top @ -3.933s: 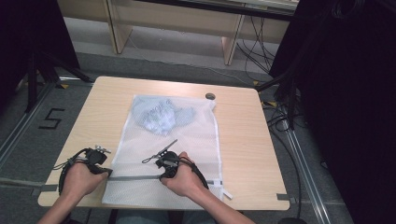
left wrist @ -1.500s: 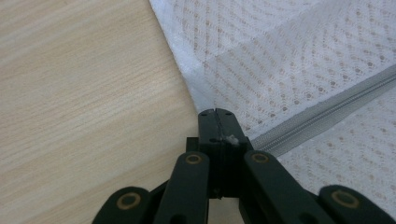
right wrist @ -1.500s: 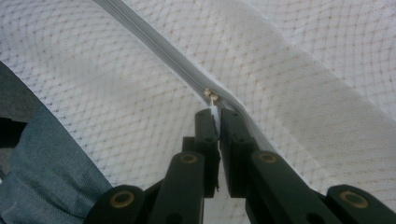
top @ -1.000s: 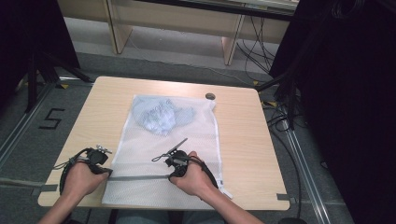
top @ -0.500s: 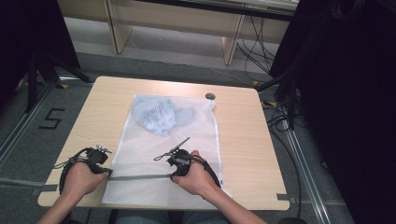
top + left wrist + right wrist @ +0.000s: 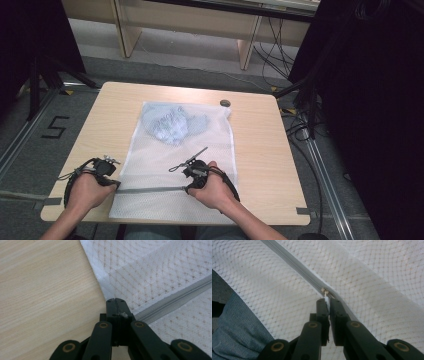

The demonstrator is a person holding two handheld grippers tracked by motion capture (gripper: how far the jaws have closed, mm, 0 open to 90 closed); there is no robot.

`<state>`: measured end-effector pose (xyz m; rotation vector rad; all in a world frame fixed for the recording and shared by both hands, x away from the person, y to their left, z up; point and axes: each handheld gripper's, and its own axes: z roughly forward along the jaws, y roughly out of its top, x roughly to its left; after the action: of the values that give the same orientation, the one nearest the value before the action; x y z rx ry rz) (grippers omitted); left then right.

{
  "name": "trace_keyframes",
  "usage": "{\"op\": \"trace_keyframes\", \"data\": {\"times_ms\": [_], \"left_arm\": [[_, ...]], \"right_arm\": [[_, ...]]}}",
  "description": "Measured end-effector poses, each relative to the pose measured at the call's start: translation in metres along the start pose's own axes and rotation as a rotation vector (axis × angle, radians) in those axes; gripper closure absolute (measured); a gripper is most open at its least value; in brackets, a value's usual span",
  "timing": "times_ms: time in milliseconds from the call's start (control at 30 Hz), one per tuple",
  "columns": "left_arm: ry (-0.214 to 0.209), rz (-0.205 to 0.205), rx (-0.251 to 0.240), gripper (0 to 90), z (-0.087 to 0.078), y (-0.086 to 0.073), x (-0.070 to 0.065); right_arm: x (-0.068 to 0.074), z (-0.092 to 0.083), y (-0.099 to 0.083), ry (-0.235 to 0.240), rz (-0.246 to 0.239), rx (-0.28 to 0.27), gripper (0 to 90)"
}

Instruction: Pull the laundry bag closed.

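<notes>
Light wood counter (image 6: 260, 150) on grey carpet floor (image 6: 45, 120). A "5" in black tape (image 6: 56, 127) on the floor at left. Pale wooden furniture legs (image 6: 120, 27) along the far side. Black cables (image 6: 272, 55) trail far right. Dark drapes (image 6: 370, 100) fill the right side. Metal floor rail (image 6: 320, 165) at right.

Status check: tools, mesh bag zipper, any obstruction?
Left tool shut on mesh bag edge by the zipper end. Right tool shut on zipper pull. Nothing in the way.
</notes>
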<state>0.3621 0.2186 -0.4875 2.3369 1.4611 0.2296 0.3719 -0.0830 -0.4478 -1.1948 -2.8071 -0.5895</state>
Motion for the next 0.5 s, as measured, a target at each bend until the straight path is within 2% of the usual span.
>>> {"op": "trace_keyframes", "data": {"times_ms": [33, 233, 433, 500], "left_arm": [[0.000, -0.011, -0.011, 90.0, 0.0009, -0.0001, -0.0010], [-0.003, -0.014, -0.007, 90.0, 0.0007, 0.0001, -0.0010], [-0.014, 0.000, -0.007, 90.0, 0.0015, 0.0010, 0.0002], [0.002, 0.001, 0.002, 90.0, 0.0005, 0.0013, -0.0002]], "right_arm": [[0.0001, 0.0004, -0.0004, 0.003, 0.006, -0.006, 86.9], [-0.0032, -0.0017, -0.0030, -0.003, 0.011, -0.002, 87.0], [-0.0060, -0.0037, -0.0053, -0.006, 0.017, -0.008, 86.9], [-0.0062, -0.0042, -0.0058, 0.000, 0.021, -0.007, 87.0]]}}
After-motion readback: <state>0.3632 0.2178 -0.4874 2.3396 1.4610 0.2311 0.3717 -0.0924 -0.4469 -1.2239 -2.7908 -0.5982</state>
